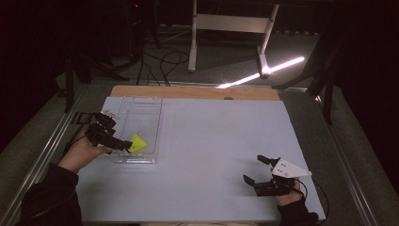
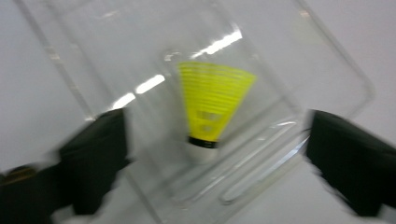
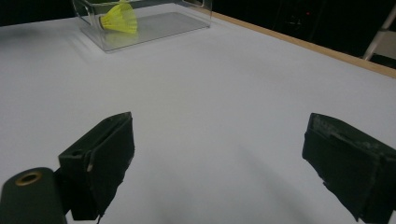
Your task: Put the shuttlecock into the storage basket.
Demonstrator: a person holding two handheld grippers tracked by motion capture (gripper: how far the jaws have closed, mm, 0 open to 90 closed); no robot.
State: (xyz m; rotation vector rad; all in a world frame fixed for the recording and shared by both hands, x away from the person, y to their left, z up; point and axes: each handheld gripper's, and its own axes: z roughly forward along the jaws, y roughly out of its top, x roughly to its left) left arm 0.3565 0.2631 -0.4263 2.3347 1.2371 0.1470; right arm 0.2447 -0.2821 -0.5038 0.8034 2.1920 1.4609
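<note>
While both jaws gape, shuttlecock (image 2: pixel 212 105) lies in tray (image 1: pixel 123 157).

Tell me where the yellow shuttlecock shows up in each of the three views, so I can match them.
High view: the yellow shuttlecock lies left of centre, in the near end of the clear box, by the left gripper.
Left gripper view: centre of picture, white cork end toward the camera, between the open fingers.
Right gripper view: top left, far off across the table.
Shared landmark: the clear box around it.
</note>
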